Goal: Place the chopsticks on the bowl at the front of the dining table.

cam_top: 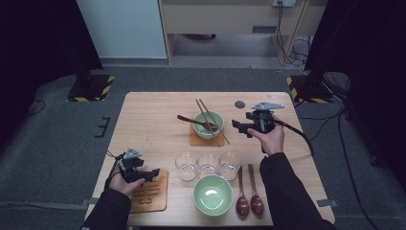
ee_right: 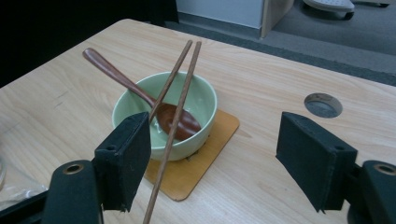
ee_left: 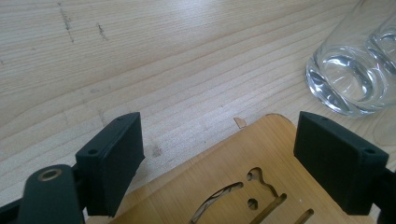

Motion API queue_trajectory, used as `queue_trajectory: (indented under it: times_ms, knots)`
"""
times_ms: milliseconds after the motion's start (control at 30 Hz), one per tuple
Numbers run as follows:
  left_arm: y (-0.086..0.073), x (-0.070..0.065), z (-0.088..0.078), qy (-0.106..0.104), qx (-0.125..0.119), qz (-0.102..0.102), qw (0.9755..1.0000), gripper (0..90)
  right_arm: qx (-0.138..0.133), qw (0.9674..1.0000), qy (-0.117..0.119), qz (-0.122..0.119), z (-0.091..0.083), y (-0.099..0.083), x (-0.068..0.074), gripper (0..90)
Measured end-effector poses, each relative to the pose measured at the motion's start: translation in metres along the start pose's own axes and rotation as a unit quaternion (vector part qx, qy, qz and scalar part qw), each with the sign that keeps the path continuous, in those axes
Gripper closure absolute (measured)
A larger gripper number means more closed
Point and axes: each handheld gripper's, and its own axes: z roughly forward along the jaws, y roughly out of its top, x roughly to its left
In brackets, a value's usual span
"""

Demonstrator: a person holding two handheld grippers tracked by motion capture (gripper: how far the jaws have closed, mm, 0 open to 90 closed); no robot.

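A pale green bowl (cam_top: 201, 131) sits on a wooden coaster (cam_top: 197, 140) at the table's middle back. A dark wooden spoon (cam_top: 191, 120) rests in it and two chopsticks (cam_top: 211, 120) lie across its rim. My right gripper (cam_top: 239, 127) is just right of the bowl, open and empty. In the right gripper view its jaws (ee_right: 215, 163) stand wide apart before the bowl (ee_right: 205, 100), spoon (ee_right: 116, 74) and chopsticks (ee_right: 180, 102). My left gripper (cam_top: 154, 173) stays open at the front left, its jaws (ee_left: 224, 163) straddling a corner of a cut-out coaster (ee_left: 233, 182).
Three clear glasses (cam_top: 208, 164) stand in a row at the front centre, one near the left jaws (ee_left: 345, 79). A second green bowl (cam_top: 212, 207) and two wooden spoons (cam_top: 249, 200) lie at the front edge. A round cable hole (cam_top: 239, 104) is at the back right.
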Motion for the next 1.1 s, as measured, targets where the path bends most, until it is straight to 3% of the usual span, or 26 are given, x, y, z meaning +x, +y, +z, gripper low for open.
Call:
queue_trajectory:
  times_ms: [233, 600, 700, 1100]
  knots:
    - [0.000, 0.000, 0.000, 0.001, 0.001, 0.000, 1.0000, 15.4, 0.001, 0.9998, 0.005, -0.017, 0.002, -0.016, 0.002, 23.8]
    - [0.000, 0.001, 0.000, 0.004, 0.002, 0.000, 1.0000, 15.4, 0.012, 0.9998, 0.001, -0.014, 0.006, -0.041, -0.003, 23.8]
    - [0.000, 0.001, 0.001, 0.005, 0.003, 0.000, 1.0000, 15.4, 0.025, 0.9990, -0.002, -0.037, 0.009, -0.047, 0.000, 23.6]
    - [0.000, 0.001, 0.000, 0.003, 0.002, -0.001, 1.0000, 15.3, 0.049, 0.9974, -0.013, -0.052, 0.024, -0.055, 0.005, 23.5]
